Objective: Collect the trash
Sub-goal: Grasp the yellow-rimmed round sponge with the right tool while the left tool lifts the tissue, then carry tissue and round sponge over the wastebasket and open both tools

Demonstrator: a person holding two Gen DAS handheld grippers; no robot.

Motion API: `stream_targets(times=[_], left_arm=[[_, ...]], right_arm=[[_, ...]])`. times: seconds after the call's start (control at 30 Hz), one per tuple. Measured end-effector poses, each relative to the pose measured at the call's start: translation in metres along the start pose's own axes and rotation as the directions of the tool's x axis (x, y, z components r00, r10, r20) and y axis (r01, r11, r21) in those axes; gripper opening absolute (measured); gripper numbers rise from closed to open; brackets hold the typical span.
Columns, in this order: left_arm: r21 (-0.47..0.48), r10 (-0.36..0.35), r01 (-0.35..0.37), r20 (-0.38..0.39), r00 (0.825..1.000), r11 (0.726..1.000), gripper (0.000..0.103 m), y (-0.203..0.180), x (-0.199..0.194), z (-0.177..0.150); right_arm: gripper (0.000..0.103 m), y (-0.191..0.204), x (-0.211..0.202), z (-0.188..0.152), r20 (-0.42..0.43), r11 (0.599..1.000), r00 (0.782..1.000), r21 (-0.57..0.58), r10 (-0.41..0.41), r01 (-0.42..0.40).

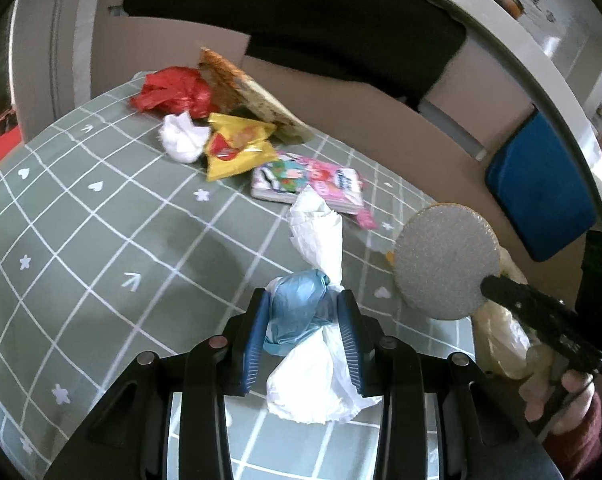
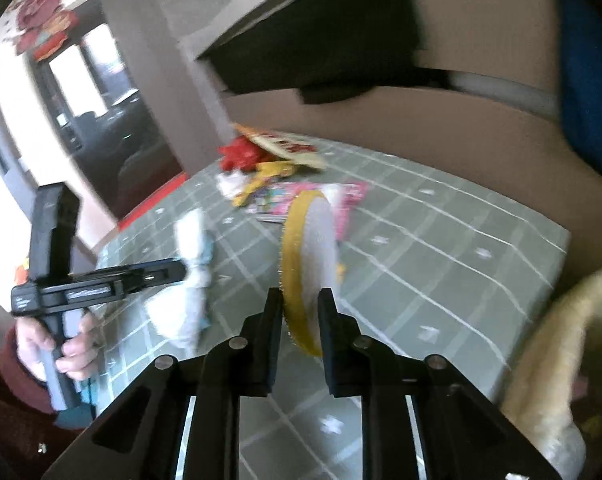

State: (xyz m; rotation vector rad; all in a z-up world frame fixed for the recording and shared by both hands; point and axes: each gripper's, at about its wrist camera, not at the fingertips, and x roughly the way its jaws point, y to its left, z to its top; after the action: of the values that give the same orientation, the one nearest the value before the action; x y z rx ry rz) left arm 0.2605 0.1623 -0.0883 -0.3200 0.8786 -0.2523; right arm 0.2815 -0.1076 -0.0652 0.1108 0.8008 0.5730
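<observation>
Though light and limp, crumpled white-and-blue wrapper sits pinched at its twisted waist in left gripper, jaws clamped, above checked tablecloth. Stiff round disc, thin, edge-held upright in right gripper, jaws closed on it. Remaining litter pile at eleven o'clock, well apart.

Black left gripper, blue-padded jaws, maroon sleeve

Right wrist view is motion-blurred; the cream bag runs off-frame.
</observation>
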Motion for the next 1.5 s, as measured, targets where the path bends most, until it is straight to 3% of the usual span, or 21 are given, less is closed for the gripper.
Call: stream_targets(times=[0.17, 0.47, 0.6, 0.67, 0.93, 1.17, 1.5], left_arm=[[0.052, -0.008, 0.008, -0.004, 1.000, 0.999, 0.036, -0.023, 0.002, -0.003], [0.112, 0.040, -0.041, 0.016, 0.999, 0.993, 0.036, -0.039, -0.001, -0.006], [0.124, 0.053, -0.056, 0.027, 0.998, 0.991, 0.036, -0.037, -0.004, -0.009], [0.136, 0.063, -0.068, 0.035, 0.997, 0.988, 0.036, -0.038, -0.004, -0.010], [0.187, 0.062, -0.080, 0.097, 0.993, 0.979, 0.036, -0.059, -0.008, -0.011], [0.288, 0.036, -0.094, 0.199, 0.979, 0.953, 0.036, -0.113, -0.023, -0.008], [0.399, -0.057, -0.047, 0.244, 0.968, 0.916, 0.036, -0.190, -0.031, -0.004]], right_arm=[[0.018, -0.015, -0.003, -0.006, 0.009, 0.999, 1.000, 0.040, -0.027, 0.027], [0.024, 0.008, 0.022, 0.003, 0.033, 0.999, 0.999, -0.029, -0.013, 0.014], [0.024, 0.012, 0.037, 0.002, 0.010, 0.998, 0.999, -0.038, -0.042, 0.042], [0.017, 0.014, 0.034, 0.000, 0.027, 0.996, 0.998, -0.059, -0.061, 0.063], [0.015, 0.021, -0.010, -0.001, 0.108, 0.984, 0.987, -0.122, -0.115, 0.128], [0.015, 0.007, -0.056, -0.001, 0.189, 0.982, 0.971, -0.089, -0.148, 0.167], [0.015, -0.015, -0.119, -0.006, 0.295, 0.968, 0.929, -0.044, -0.222, 0.246]])
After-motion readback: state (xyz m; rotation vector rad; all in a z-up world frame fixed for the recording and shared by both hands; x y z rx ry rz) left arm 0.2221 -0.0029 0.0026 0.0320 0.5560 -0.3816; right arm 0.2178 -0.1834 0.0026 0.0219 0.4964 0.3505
